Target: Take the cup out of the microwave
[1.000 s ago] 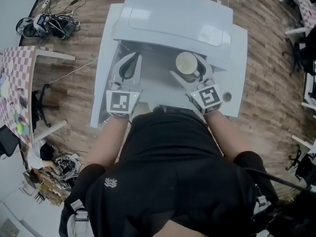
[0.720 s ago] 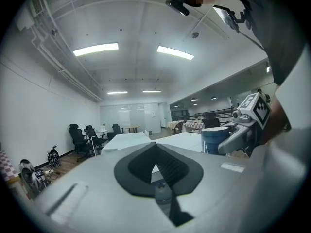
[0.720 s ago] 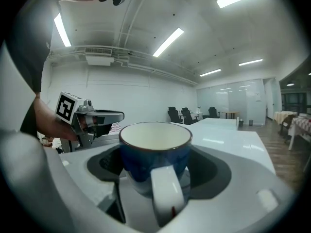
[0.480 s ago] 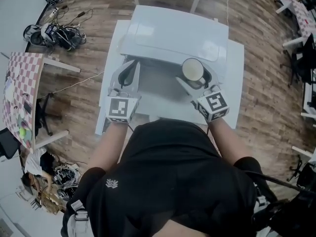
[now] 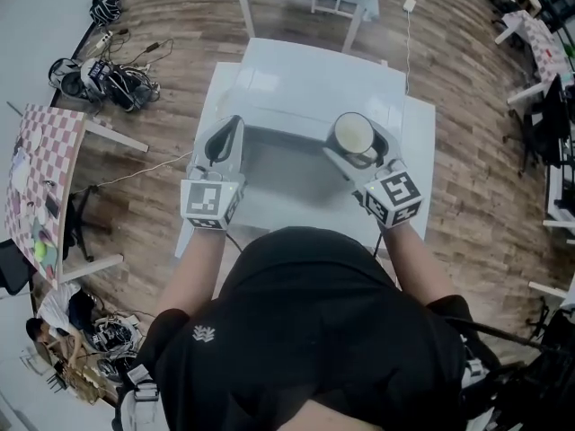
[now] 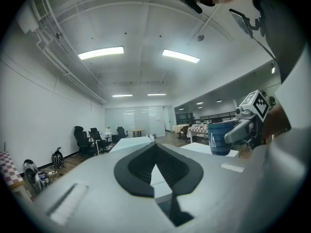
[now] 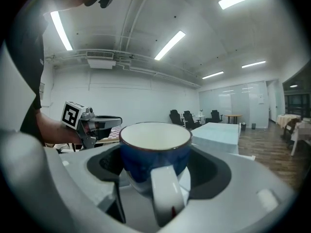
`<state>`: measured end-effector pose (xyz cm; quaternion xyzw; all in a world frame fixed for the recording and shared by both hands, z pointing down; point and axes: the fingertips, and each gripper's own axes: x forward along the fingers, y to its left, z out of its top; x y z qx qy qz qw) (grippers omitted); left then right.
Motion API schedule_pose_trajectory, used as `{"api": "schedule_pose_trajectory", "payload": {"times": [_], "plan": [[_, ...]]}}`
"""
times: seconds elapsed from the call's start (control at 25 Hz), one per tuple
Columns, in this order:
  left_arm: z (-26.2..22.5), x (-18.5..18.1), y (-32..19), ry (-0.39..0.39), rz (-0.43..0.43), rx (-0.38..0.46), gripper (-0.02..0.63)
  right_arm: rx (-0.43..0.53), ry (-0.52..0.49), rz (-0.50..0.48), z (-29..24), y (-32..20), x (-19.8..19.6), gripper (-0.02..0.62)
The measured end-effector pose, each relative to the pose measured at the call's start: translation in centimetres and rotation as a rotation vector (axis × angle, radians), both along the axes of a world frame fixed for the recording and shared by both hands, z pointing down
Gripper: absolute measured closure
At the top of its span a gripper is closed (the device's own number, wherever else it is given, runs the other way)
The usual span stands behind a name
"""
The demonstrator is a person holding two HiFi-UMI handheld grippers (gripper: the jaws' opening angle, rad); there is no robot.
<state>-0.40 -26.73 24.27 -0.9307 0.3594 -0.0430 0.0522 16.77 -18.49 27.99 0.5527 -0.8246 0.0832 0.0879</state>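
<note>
The right claw [image 5: 359, 146] is clamped on the blue cup [image 7: 154, 147], upright above the white microwave [image 5: 296, 83]; the left claw [image 6: 155, 149] is pressed together, empty; best carry the cup level, then lower it gently onto the tabletop [image 5: 420, 142].

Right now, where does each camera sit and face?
Head view: on the person's head, facing steeply down at the white box-shaped microwave; torso, forearms, left tool and right tool show.
Left gripper view: on the left tool, facing across the room along its shut jaws; right forearm shows.
Right gripper view: on the right tool, facing the blue ceramic cup it grips; left forearm shows.
Shared: all three show that cup.
</note>
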Motion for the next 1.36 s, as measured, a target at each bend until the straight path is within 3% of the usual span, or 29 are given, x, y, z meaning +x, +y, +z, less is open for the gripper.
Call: {"api": "schedule_pose_trajectory", "payload": {"times": [0.28,1.36], "plan": [[-2.8,0.1,-0.7,0.005,-0.011,0.038,0.604,0.014,-0.005,-0.001,-1.8,-0.6,1.0,0.204],[-3.0,-2.1,0.5,-0.013,-0.057,0.059,0.603,0.051,0.023,0.011,-0.7,-1.1,1.6,0.204]]}}
